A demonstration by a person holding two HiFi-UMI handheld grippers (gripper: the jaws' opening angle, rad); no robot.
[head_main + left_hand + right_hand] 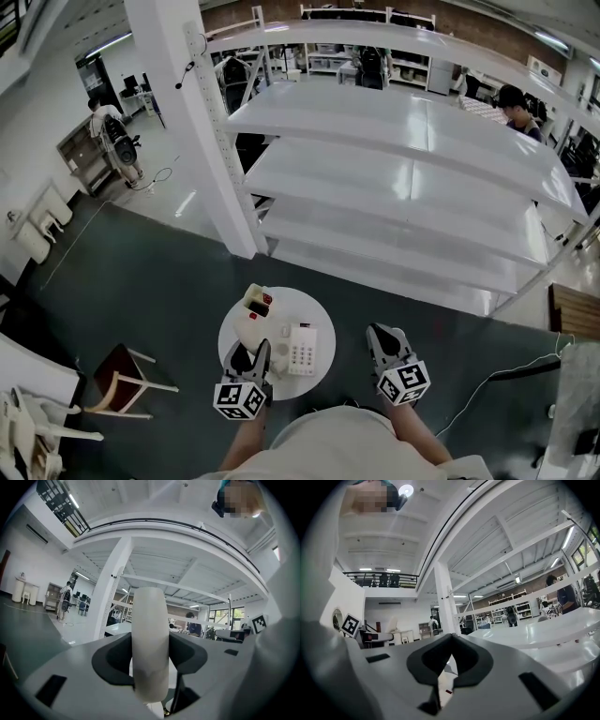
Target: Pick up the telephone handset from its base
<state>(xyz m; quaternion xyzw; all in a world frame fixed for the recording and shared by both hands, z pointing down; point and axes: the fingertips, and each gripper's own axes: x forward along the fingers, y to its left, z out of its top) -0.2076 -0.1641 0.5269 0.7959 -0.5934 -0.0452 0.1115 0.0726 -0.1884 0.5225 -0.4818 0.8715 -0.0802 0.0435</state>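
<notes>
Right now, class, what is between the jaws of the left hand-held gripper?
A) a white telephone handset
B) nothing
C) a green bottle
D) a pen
A: the left gripper view shows the white telephone handset clamped between the jaws of the left hand-held gripper.

A dark grey-green floor (169, 281) spreads under a tall white shelving unit (394, 178) with broad glossy shelves, which has a white post (187, 122) at its left end. In front of it stands a small round white bench (314, 307). A wooden chair (122, 370) with a dark red seat sits to the bench's left. A brick wall (272, 11) closes the far end, and a strip light (568, 536) glows under the white ceiling.
</notes>
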